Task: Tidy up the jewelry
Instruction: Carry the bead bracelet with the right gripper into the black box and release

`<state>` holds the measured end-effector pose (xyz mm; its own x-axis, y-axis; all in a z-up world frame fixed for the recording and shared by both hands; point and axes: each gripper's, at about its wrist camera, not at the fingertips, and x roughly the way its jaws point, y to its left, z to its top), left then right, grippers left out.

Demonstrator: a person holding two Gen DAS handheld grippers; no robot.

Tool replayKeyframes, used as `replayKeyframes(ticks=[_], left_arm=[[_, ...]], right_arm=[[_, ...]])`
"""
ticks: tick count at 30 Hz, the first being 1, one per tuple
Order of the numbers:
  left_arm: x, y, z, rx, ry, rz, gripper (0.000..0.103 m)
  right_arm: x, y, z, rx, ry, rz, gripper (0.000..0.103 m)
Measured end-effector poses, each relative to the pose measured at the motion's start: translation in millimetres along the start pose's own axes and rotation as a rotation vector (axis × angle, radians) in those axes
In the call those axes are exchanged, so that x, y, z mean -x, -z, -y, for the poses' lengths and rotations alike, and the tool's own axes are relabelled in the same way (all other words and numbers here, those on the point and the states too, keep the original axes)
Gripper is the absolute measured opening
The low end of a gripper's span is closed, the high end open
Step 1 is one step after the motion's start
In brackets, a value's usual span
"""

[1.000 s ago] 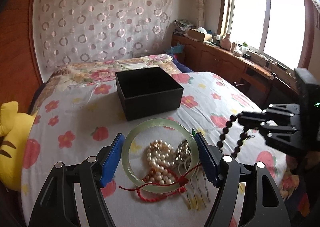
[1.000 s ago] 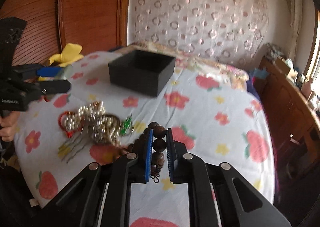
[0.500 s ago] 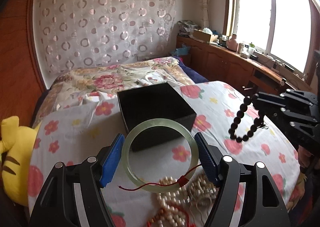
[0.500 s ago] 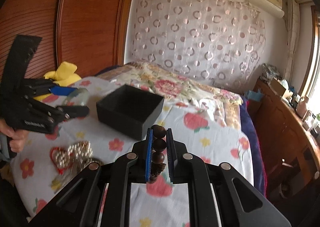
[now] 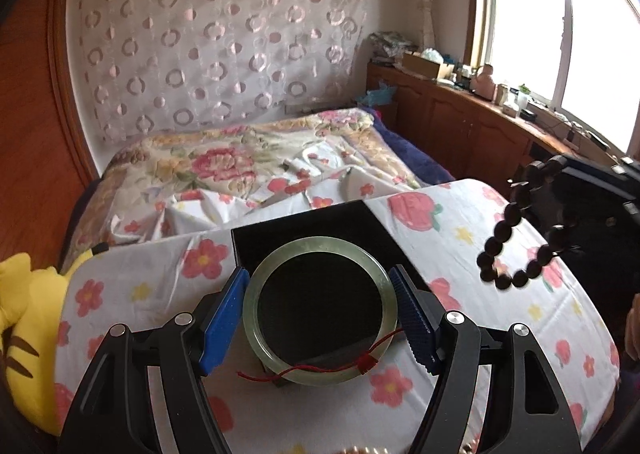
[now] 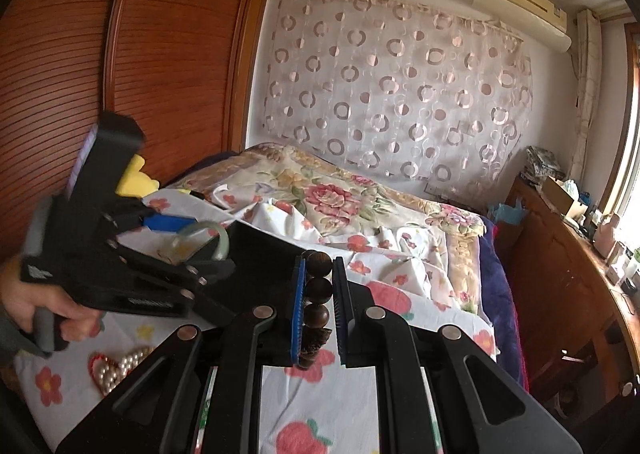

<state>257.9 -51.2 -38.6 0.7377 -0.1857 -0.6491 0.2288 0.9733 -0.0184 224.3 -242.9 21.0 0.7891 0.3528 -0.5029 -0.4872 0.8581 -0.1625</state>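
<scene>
2 blue fingers (image 5: pixel 224 318) clamp jade bangle (image 5: pixel 320 312) over black box (image 5: pixel 308 226), right fingers (image 6: pixel 298 310) pinch bead bracelet (image 6: pixel 318 286)

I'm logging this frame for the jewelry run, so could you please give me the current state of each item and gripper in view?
Left gripper: shut on the jade bangle, held over the box.
Jade bangle: gripped across its width, lifted, red string trailing.
Right gripper: shut on the bead bracelet.
Bead bracelet: hanging in a loop, off the bed.
Black box: open, no lid, on the bed.
Pearl strand: lying loose on the sheet.
</scene>
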Motion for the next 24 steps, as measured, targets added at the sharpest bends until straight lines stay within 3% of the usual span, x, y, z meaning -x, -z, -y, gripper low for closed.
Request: replayKeyframes(ticks=[8, 10, 18, 24], left_arm=[[-20.3, 7.8, -8.2, 0.037, -0.003, -0.053, 0.07], [-14.4, 9.2, -9.5, 0.041, 0.005, -0.025, 0.086], [16.4, 12.9, -24.3, 0.075, -0.011, 0.036, 0.086], [45.8, 34.2, -39.3, 0.093, -0.044, 0.079, 0.086]], right_arm=[[-18.9, -6.8, -6.3, 0.0, -0.02, -0.016, 0.015], [-23.0, -8.0, -8.9, -0.001, -0.026, -0.02, 0.015], [-40.9, -17.4, -11.8, -0.016, -0.062, -0.018, 0.015], [-60.2, -24.1, -27.5, -0.014, -0.09, -0.034, 0.015]])
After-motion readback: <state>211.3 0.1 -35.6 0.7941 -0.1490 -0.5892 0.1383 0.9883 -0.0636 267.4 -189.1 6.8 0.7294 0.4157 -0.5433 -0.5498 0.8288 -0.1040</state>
